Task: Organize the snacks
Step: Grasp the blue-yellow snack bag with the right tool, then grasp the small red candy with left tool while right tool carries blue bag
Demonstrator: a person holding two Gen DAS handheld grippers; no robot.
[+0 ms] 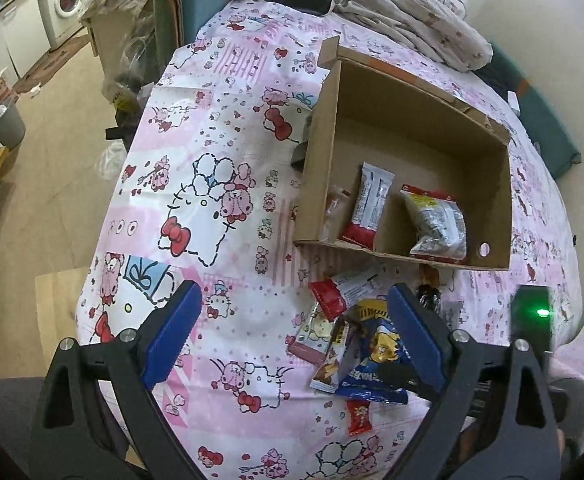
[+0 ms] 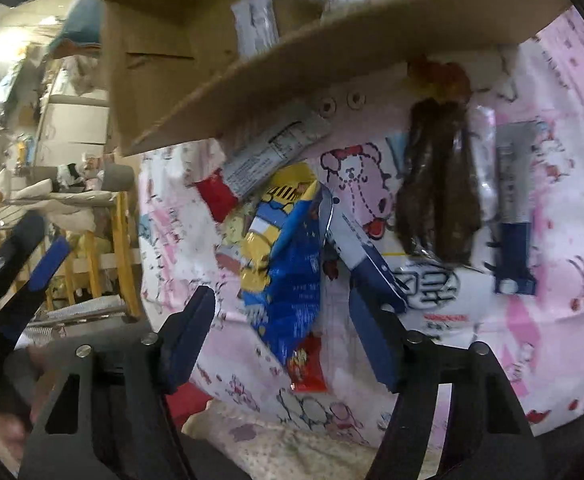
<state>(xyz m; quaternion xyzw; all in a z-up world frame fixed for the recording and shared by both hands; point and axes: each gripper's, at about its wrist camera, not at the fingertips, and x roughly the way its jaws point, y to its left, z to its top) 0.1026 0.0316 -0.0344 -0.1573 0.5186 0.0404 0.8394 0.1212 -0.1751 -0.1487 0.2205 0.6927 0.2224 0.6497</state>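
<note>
A cardboard box (image 1: 320, 152) lies on the pink cartoon sheet (image 1: 220, 128) with a white-and-red bar (image 1: 368, 206) and a silver bag (image 1: 438, 224) inside. Loose snacks lie before it: a red-and-white bar (image 1: 344, 288), a blue-and-yellow bag (image 1: 376, 356), a small red packet (image 1: 358, 416). My left gripper (image 1: 294, 292) is open above the sheet, left of that pile. My right gripper (image 2: 282, 300) is open, and the blue-and-yellow bag (image 2: 288, 256) lies between its fingers without touching them. Beside it are a blue-and-silver bar (image 2: 360, 248), a dark brown snack pack (image 2: 436, 200) and another blue-and-silver bar (image 2: 514, 216).
A crumpled blanket (image 1: 412, 12) lies beyond the box. The bed's left edge drops to a beige floor (image 1: 52, 160), with a washing machine (image 1: 66, 0) far off. A yellow rack (image 2: 104, 240) with clutter stands to the left in the right wrist view.
</note>
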